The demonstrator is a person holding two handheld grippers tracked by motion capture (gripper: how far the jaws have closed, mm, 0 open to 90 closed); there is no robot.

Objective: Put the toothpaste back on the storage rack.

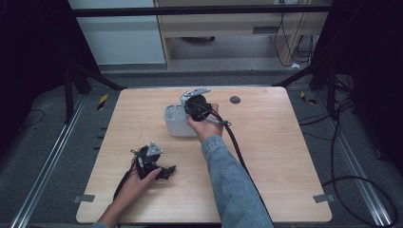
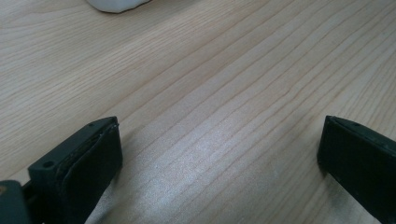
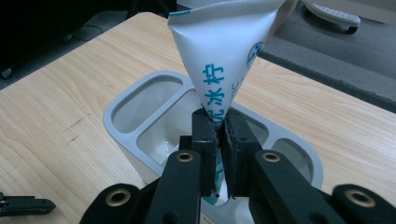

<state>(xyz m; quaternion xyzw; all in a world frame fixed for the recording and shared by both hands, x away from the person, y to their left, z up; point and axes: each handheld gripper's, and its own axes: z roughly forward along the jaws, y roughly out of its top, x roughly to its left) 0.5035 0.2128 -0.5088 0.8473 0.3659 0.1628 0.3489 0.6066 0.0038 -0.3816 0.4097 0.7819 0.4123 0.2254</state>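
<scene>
Right gripper (image 3: 219, 140) clamped on tube (image 3: 224, 56), over holder (image 3: 140, 135) near table (image 1: 266, 156) centre, slightly toward 12 o'clock. Tube tip probably inside a compartment. Next: lower, release. Left gripper (image 2: 219, 154) wide open, idle at 7 o'clock.

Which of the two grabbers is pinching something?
The right gripper, over the white holder. Its jaws are shut on a white tube with blue writing. The left gripper rests on the table with jaws wide apart and nothing between them.
</scene>
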